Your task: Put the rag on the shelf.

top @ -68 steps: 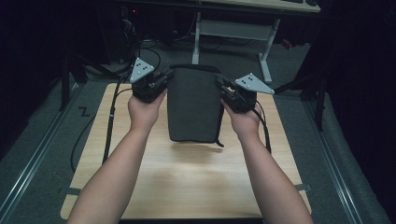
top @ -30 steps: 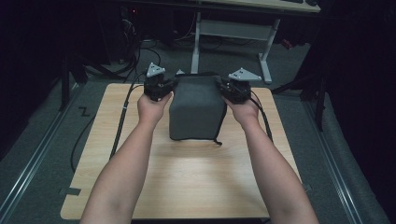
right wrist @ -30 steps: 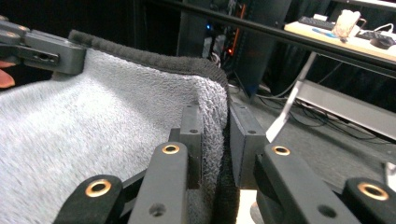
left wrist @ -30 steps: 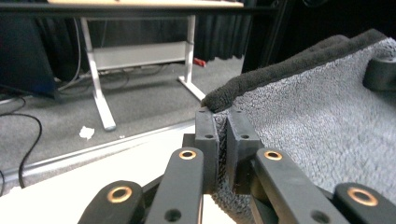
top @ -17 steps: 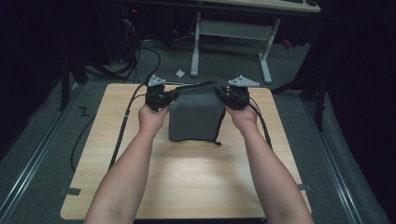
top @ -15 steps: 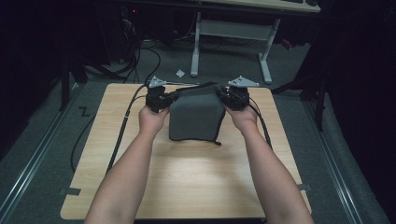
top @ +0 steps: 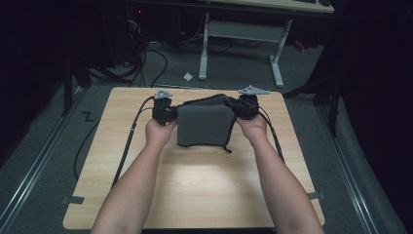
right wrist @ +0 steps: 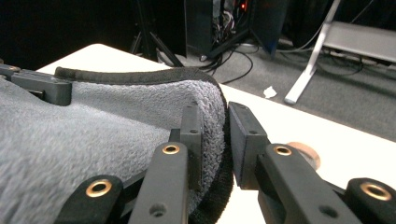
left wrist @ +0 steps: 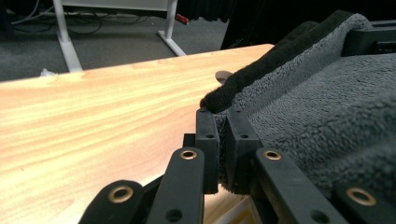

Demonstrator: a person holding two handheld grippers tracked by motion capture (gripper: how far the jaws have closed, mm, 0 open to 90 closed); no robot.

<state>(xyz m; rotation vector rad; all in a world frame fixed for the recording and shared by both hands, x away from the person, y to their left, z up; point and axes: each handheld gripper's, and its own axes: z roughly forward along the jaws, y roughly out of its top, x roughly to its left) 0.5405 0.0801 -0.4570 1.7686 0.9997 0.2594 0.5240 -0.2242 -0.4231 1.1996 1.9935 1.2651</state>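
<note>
Grey towel point(top: 204, 124) held over the table point(top: 195, 195), far end. Left gripper point(left wrist: 223, 154) pinches its left edge; right gripper point(right wrist: 215, 144) pinches its right edge, jaws narrow.

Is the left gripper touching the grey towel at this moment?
Touching. In the left gripper view, the left gripper has its two jaws closed on the edge of the grey towel, with the cloth pinched between them.
</note>
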